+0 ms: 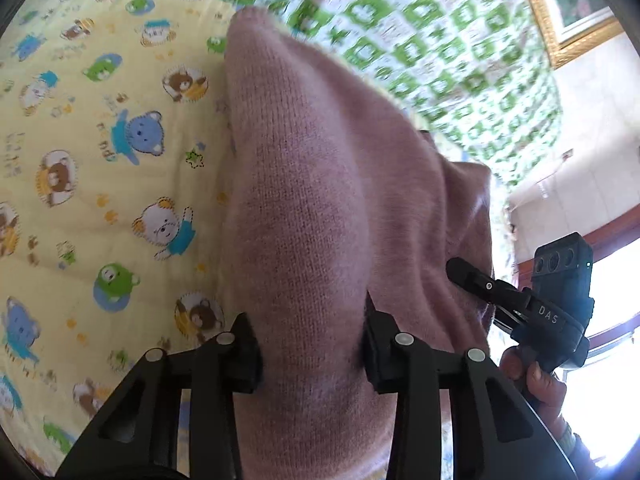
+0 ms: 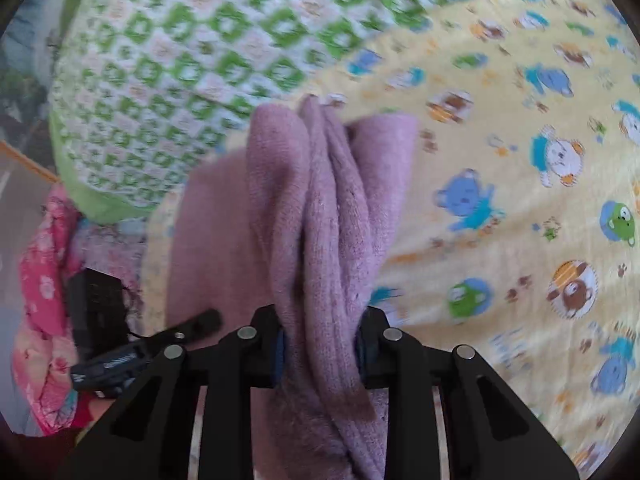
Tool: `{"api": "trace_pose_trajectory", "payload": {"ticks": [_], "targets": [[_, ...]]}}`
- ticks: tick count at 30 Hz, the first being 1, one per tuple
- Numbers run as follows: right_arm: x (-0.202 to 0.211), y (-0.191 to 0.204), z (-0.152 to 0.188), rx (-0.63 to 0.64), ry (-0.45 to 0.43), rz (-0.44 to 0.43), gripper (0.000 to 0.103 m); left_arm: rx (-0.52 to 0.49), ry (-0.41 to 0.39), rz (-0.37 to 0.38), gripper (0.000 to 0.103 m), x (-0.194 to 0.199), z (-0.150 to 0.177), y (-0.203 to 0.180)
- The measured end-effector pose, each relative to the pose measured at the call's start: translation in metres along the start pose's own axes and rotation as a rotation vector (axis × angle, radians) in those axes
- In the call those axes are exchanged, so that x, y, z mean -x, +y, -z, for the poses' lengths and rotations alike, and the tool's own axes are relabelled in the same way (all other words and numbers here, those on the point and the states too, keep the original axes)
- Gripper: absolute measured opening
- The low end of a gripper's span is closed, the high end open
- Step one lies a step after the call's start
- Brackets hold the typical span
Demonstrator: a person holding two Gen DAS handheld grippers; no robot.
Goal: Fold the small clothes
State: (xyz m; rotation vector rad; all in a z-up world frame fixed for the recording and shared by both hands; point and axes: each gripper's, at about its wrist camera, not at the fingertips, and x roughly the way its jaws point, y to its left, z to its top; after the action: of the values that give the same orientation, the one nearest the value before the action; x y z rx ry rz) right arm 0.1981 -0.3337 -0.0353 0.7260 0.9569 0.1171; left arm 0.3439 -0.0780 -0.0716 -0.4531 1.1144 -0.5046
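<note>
Sweater (image 1: pixel 304 208) sits between fingers of left gripper (image 1: pixel 312 356), stretching fwd over the bear-print sheet (image 1: pixel 100 160), which lies to its left & under it. Checked quilt (image 1: pixel 420 24) lies behind sweater, up & to the right. Right gripper (image 1: pixel 472 280) is at sweater's right edge, w/ picture frame (image 1: pixel 560 12) far behind on the wall. In right wrist view, bunched sweater (image 2: pixel 320 220) is between right gripper (image 2: pixel 320 350) fingers; sheet (image 2: pixel 520 160) to the right, quilt (image 2: pixel 180 72) behind-left, left gripper (image 2: pixel 152 344) at left near flowered cloth (image 2: pixel 44 280).
</note>
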Motion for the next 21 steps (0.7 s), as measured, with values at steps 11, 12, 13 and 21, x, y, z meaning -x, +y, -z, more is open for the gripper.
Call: {"api": "trace_pose_trajectory", "payload": {"ticks": [11,12,13,21], "targets": [[-0.027,0.097,0.017,0.085,0.037,-0.196,0.027,0.001,-0.134,-0.014,0.037,0.132,0.020,0.032],[-0.036,0.104,0.018,0.093,0.049,-0.203,0.027,0.001,-0.145,-0.029,0.037,0.144,0.020,0.042],[-0.050,0.114,0.021,0.101,0.066,-0.213,0.027,0.001,-0.152,-0.041,0.037,0.151,0.022,0.048],[-0.117,0.146,0.039,0.142,0.146,-0.217,0.027,0.046,-0.185,-0.101,0.037,0.183,0.023,0.131]]}}
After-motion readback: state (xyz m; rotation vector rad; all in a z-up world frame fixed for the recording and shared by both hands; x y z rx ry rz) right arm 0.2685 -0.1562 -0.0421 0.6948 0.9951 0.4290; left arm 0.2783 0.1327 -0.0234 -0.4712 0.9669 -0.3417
